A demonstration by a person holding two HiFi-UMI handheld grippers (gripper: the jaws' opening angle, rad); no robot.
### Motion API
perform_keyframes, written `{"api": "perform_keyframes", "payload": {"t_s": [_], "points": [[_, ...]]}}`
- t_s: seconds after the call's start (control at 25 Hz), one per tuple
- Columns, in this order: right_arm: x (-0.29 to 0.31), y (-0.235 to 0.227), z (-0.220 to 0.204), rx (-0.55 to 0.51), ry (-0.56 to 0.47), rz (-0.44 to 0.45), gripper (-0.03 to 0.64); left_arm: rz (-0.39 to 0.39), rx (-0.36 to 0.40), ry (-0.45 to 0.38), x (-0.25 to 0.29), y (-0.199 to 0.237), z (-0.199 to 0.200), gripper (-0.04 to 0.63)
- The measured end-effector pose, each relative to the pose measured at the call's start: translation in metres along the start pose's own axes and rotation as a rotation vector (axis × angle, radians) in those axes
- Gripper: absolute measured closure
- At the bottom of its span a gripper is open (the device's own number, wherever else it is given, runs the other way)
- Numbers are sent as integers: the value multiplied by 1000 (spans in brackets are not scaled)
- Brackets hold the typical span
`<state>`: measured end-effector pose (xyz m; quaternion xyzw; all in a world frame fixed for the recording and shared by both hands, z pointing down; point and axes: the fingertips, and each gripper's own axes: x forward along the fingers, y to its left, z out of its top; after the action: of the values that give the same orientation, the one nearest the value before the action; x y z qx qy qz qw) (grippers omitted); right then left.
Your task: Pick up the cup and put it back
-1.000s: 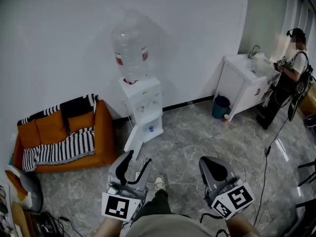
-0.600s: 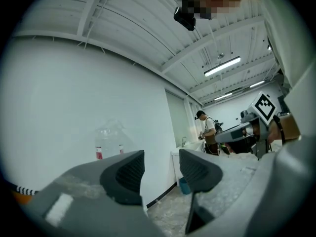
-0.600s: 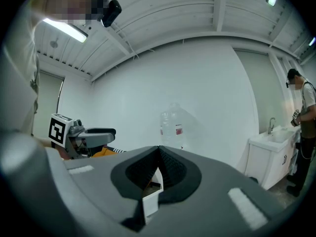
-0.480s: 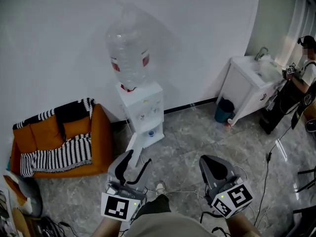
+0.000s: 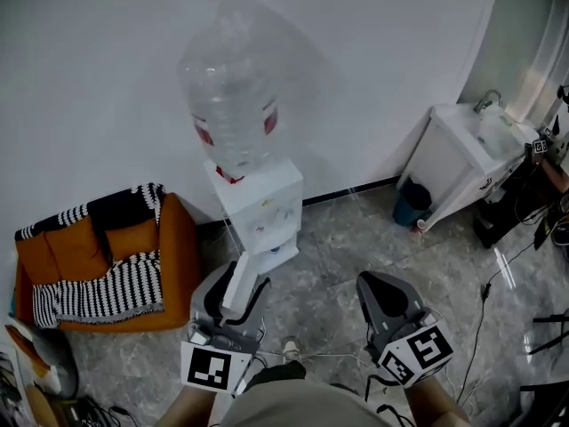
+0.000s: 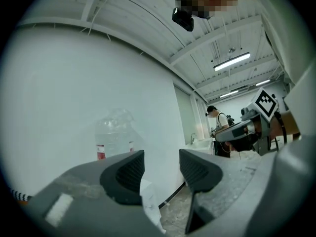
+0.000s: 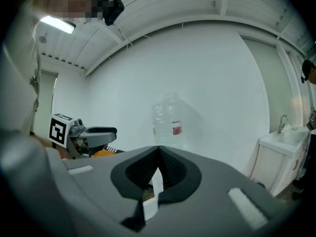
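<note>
Two grippers show at the bottom edge of the head view. The left gripper (image 5: 238,287) has its jaws apart with nothing clamped; its own view shows only the white water dispenser (image 5: 262,212) through the gap. The right gripper (image 5: 380,285) has its jaws pressed together, as its own view shows.

Only the head view gives the floor (image 5: 356,247), one orange sofa (image 5: 89,238) with one striped blanket (image 5: 98,287) against the wall, and one dark bin (image 5: 412,205) just beside the one sink cabinet (image 5: 462,163). Only the left gripper view shows one person (image 6: 218,127) standing whole at that sink. Every view shows the one clear bottle (image 5: 233,105) on top of the dispenser.

A small bluish thing (image 5: 274,248) sits in the dispenser's niche, too small to tell whether it is the cup. It lies ahead of the left gripper, apart from both.
</note>
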<state>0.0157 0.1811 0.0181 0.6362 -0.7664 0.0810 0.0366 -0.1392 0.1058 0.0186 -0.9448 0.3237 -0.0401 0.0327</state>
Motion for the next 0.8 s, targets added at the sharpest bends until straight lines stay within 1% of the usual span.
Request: {"api": "perform_keyframes", "payload": {"t_s": [0.2, 0.32, 0.52, 0.8], "points": [[43, -15, 6, 0, 2, -9, 614, 21, -3, 11, 25, 34, -5, 365], [58, -19, 8, -7, 7, 3, 614, 39, -11, 11, 31, 46, -7, 365], [77, -31, 13, -30, 9, 41, 614, 80, -11, 28, 41, 53, -13, 366], [99, -64, 16, -26, 15, 121, 614, 169, -13, 64, 63, 51, -16, 366]]}}
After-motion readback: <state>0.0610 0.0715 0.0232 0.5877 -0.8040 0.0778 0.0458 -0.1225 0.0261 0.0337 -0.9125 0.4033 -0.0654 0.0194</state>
